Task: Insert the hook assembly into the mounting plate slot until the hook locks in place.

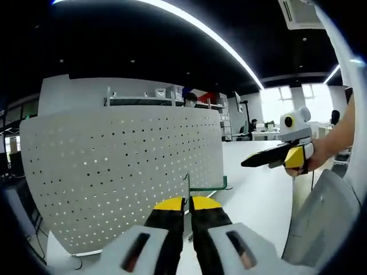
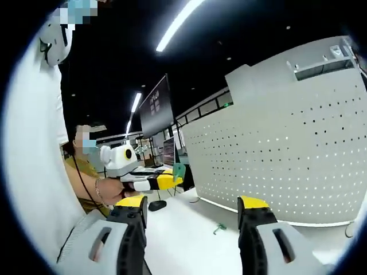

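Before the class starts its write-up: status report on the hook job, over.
Left gripper shut on green hook assembly. Right gripper open, empty. Hook not yet in perforated panel. Small green piece lies on table.

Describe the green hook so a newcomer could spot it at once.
Start at the big white perforated panel standing on the white table. At its lower corner, the left gripper pinches a thin rod whose green hook runs sideways over the table. It is the slim green piece against all that white.
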